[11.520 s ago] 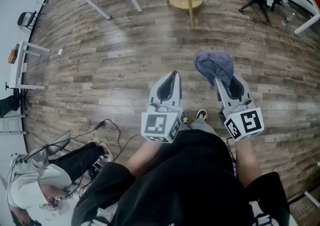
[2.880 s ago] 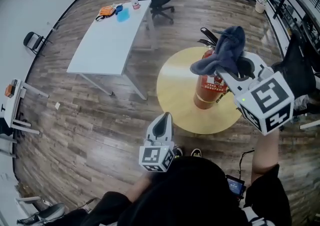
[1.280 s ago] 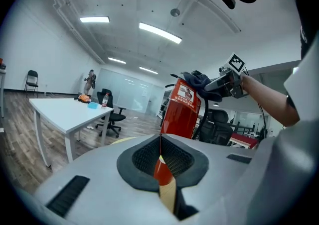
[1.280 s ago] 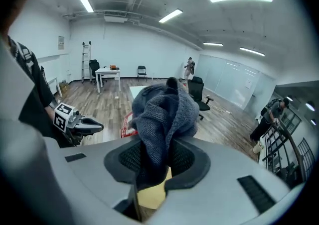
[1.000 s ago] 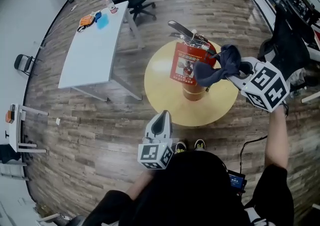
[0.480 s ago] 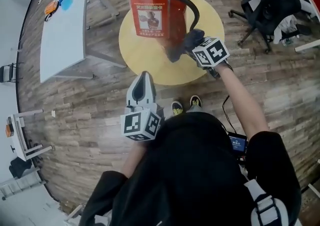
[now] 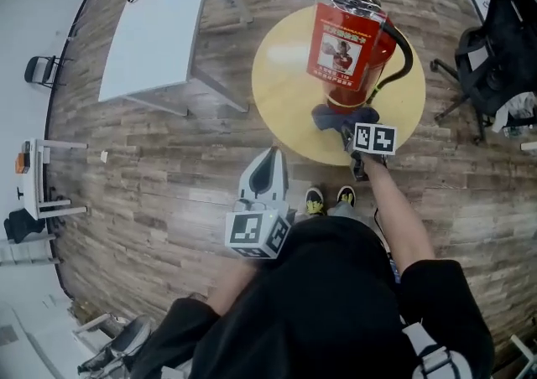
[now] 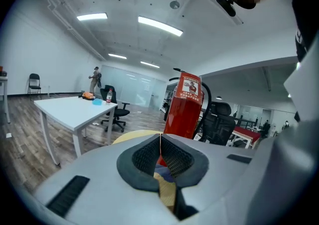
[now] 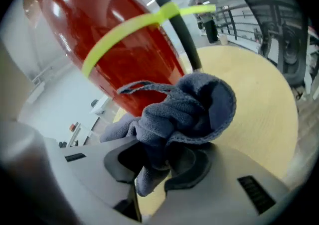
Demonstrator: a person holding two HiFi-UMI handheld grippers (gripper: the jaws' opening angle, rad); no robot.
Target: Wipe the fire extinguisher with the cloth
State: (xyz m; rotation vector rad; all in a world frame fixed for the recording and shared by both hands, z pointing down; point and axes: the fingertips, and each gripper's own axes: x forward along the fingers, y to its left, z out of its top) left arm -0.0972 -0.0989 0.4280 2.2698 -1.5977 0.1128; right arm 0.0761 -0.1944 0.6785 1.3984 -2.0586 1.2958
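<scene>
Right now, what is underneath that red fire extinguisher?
The fire extinguisher stands on a round yellow table. Its near lower edge cannot be seen: the grey-blue cloth, held in the fingers of the right gripper, covers it.

Round yellow table [image 7: 281, 105], white table [image 7: 155, 33], black chair [image 7: 495, 54]

no text can be read; the fire extinguisher [image 7: 377, 54] label [image 7: 340, 54] is too small.
</scene>
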